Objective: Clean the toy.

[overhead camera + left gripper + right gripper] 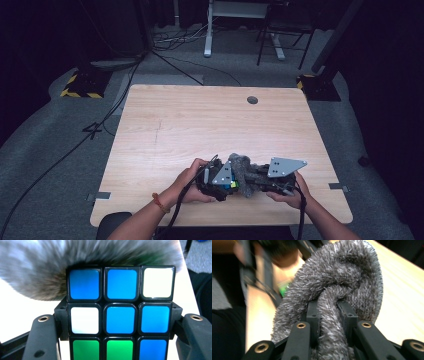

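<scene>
A puzzle cube [121, 315] with blue, white and green stickers sits clamped between the jaws of my left gripper [120, 322]. A grey fuzzy cloth [337, 290] is pinched between the jaws of my right gripper [329, 317] and bunches up above them. In the high view both grippers meet near the table's front edge, the left gripper [220, 181] and the right gripper [252, 180] facing each other, with the cloth [241, 166] pressed against the cube [231, 185]. The cloth [50, 270] covers the cube's far side in the left gripper view.
The wooden table [200, 125] has a round cable hole [252, 100] at the back right. Beyond it the floor holds cables [175, 40], desk legs [208, 30] and stands with yellow-black bases [82, 87].
</scene>
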Available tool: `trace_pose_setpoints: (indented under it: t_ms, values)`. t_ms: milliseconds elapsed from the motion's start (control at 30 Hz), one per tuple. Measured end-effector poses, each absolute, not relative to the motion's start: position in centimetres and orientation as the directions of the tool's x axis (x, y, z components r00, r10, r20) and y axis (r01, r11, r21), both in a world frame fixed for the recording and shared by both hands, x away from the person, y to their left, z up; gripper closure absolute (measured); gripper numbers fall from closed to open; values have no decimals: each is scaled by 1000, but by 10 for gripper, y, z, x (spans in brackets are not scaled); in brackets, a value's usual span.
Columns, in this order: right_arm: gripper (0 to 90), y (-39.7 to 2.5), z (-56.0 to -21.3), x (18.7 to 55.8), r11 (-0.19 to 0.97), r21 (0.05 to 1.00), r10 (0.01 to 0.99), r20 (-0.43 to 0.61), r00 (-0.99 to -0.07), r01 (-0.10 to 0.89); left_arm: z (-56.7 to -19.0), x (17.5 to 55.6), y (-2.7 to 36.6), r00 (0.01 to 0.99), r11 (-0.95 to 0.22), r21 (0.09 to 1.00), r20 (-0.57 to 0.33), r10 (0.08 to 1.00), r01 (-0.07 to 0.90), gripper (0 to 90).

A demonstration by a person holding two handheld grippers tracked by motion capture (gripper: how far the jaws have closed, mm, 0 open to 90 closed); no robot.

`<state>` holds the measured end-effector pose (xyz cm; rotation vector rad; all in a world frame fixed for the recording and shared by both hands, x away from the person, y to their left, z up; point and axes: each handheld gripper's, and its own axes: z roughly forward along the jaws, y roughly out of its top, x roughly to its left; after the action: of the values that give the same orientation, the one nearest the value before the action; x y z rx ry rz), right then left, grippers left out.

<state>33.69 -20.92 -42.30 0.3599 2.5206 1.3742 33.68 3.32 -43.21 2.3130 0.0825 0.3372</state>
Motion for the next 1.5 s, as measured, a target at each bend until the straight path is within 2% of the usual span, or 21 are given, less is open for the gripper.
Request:
trace_pose_setpoints:
  t_ms: [133, 333, 500, 833, 967, 1133, 1267, 1367, 1500]
  values:
    - [746, -216, -438, 347, 574, 809, 334, -93, -938, 125, -425, 337, 39, 968, -645, 763, 195, 160, -47, 332]
    - [746, -211, -445, 350, 559, 815, 307, -33, -951, 152, -422, 335, 41, 969, -624, 779, 195, 152, -59, 332]
    - [747, -216, -442, 349, 480, 862, 274, 29, -961, 163, -427, 337, 39, 965, -645, 762, 211, 157, -62, 329]
    - [747, -218, -424, 338, 407, 908, 234, 2, -972, 99, -433, 338, 33, 964, -690, 722, 218, 153, -54, 329]
    - [744, -215, -424, 337, 415, 904, 261, -11, -965, 102, -432, 339, 35, 965, -682, 730, 210, 158, -47, 331]
    - [742, -211, -433, 345, 498, 855, 309, -23, -951, 141, -423, 340, 42, 965, -639, 768, 199, 172, -45, 333]
    - [743, -207, -445, 345, 542, 826, 283, -8, -959, 153, -420, 343, 48, 960, -627, 778, 197, 198, -30, 333]
    - [742, -205, -442, 342, 534, 833, 266, -6, -964, 142, -423, 346, 50, 957, -648, 762, 206, 204, -26, 333]
    - [742, -209, -427, 335, 457, 883, 232, -7, -973, 103, -431, 345, 43, 965, -677, 735, 191, 177, -21, 333]
